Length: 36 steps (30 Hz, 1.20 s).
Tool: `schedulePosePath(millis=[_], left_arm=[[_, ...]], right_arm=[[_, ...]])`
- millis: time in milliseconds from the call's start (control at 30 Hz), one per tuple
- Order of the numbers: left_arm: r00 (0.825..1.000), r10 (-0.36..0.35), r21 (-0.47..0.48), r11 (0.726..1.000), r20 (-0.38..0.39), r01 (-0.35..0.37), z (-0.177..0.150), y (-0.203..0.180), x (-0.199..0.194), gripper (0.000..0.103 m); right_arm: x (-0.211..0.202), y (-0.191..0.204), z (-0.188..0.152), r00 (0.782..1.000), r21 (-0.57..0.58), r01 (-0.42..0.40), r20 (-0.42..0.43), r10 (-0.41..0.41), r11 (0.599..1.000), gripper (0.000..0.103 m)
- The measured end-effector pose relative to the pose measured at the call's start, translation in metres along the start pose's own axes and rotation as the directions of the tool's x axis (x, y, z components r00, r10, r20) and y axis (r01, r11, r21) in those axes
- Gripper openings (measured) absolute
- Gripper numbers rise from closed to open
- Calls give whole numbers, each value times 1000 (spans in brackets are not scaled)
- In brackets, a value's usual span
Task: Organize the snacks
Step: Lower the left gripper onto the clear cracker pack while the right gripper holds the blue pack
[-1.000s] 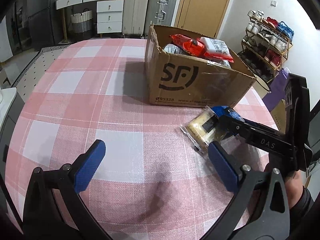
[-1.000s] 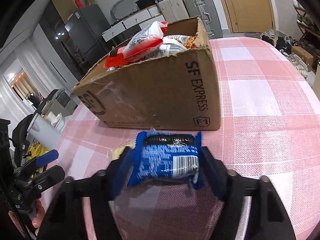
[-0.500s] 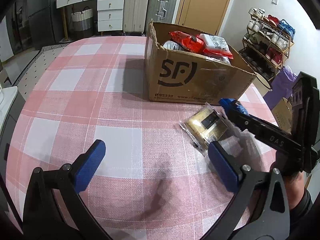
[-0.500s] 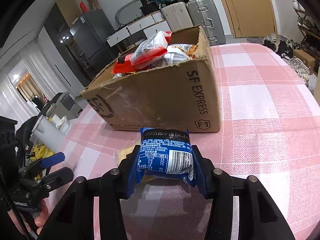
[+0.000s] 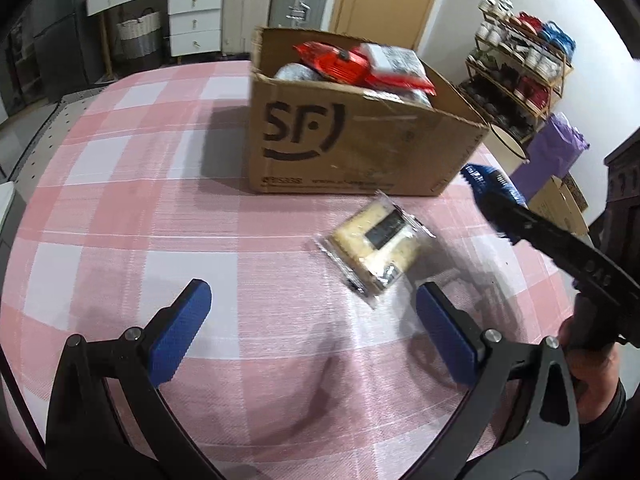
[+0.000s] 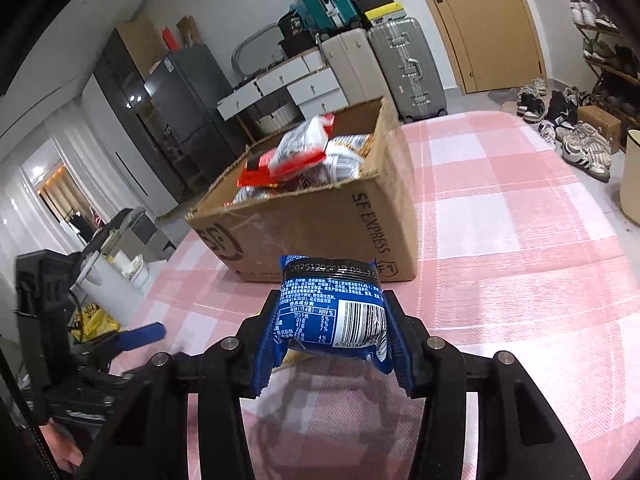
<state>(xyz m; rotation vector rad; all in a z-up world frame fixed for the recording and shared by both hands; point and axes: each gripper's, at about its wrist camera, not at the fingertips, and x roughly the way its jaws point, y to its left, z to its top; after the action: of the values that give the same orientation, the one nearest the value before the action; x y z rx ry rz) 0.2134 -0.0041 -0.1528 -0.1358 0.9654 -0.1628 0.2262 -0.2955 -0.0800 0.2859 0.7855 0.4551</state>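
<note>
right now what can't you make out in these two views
- Box contents: both views show only the top packets; the box walls hide the rest.
- Blue packet: in the right wrist view its front is turned away and the right claw covers its sides; in the left wrist view only a blurred end shows.
- Clear packet: label blurred in the left wrist view; hidden behind the blue packet in the right.

The worktop [image 5: 132,184], covered in a pink-and-white checked cloth, carries an open cardboard box [image 5: 360,148] of snack packets toward twelve o'clock in the left wrist view, and a clear-wrapped yellow snack [image 5: 378,246] lying flat just beside the box's near wall, toward three o'clock.
</note>
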Motion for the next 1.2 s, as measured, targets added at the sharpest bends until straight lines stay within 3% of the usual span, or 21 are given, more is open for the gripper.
schedulePosePath(millis=[500, 1200], left_arm=[[996, -29, 97, 995, -80, 36, 21, -38, 53, 102], [994, -8, 159, 987, -105, 25, 51, -68, 112, 102]], right_arm=[[-64, -19, -22, 998, 27, 49, 33, -50, 998, 49], [-97, -32, -49, 995, 49, 98, 17, -99, 994, 49]])
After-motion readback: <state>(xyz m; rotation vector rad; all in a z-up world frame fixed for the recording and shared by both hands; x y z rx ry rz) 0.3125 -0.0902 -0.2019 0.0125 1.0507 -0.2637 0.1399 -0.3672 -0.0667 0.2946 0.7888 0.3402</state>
